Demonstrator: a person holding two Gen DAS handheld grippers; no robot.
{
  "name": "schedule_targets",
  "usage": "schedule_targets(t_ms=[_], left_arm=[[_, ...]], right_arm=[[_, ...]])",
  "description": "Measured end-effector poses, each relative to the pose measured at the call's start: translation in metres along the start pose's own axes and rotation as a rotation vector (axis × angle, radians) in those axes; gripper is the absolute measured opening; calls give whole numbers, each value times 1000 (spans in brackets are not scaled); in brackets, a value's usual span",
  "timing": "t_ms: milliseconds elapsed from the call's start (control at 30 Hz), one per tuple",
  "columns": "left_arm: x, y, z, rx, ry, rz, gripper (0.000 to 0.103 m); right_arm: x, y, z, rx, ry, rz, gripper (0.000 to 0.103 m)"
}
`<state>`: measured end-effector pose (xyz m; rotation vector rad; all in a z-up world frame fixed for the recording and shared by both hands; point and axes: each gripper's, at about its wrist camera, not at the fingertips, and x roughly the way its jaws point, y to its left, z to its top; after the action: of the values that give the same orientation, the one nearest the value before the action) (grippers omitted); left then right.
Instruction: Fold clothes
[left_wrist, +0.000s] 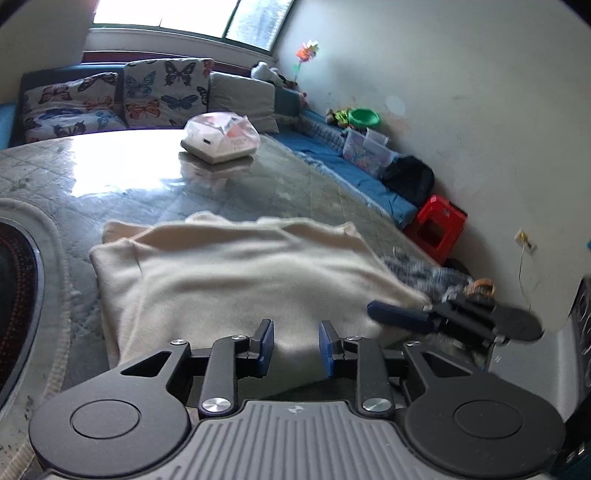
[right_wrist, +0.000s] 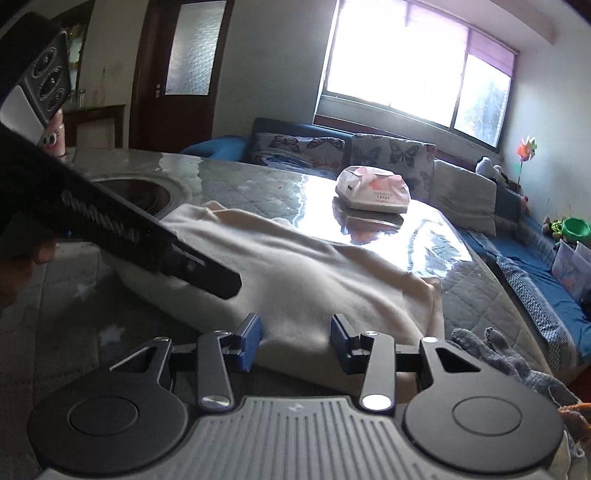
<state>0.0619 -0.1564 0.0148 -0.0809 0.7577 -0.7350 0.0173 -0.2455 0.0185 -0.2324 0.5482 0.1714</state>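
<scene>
A cream garment (left_wrist: 236, 280) lies folded flat on the glossy quilted table (left_wrist: 258, 177); it also shows in the right wrist view (right_wrist: 295, 273). My left gripper (left_wrist: 296, 345) is open at its near edge, jaws apart over the cloth, holding nothing. My right gripper (right_wrist: 295, 341) is open at the garment's near edge, empty. The right gripper also shows from the side in the left wrist view (left_wrist: 399, 314), at the garment's right corner. The left gripper's body (right_wrist: 147, 236) crosses the right wrist view above the cloth's left part.
A white bagged box (left_wrist: 220, 139) stands farther back on the table. A round inset burner (left_wrist: 14, 295) is at the left. A grey-blue knitted garment (right_wrist: 498, 358) lies at the right edge. Beyond are a sofa with butterfly cushions (left_wrist: 110, 99), a red stool (left_wrist: 436, 225) and toys.
</scene>
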Motion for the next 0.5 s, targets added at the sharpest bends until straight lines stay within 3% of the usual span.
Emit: schedule_targets(t_ms=[133,300,500], left_arm=[[-1,1,-5,15,-12,-4,28],[-1,-2,-8,48,-24,4,29],[-3,-8,-15,103,-44,24,30]], right_arm=[[-6,-2,1,-26,-6,8,41],[-7,-18,13,62,-39,7,41],[1,-14,2,29,-5,2,41]])
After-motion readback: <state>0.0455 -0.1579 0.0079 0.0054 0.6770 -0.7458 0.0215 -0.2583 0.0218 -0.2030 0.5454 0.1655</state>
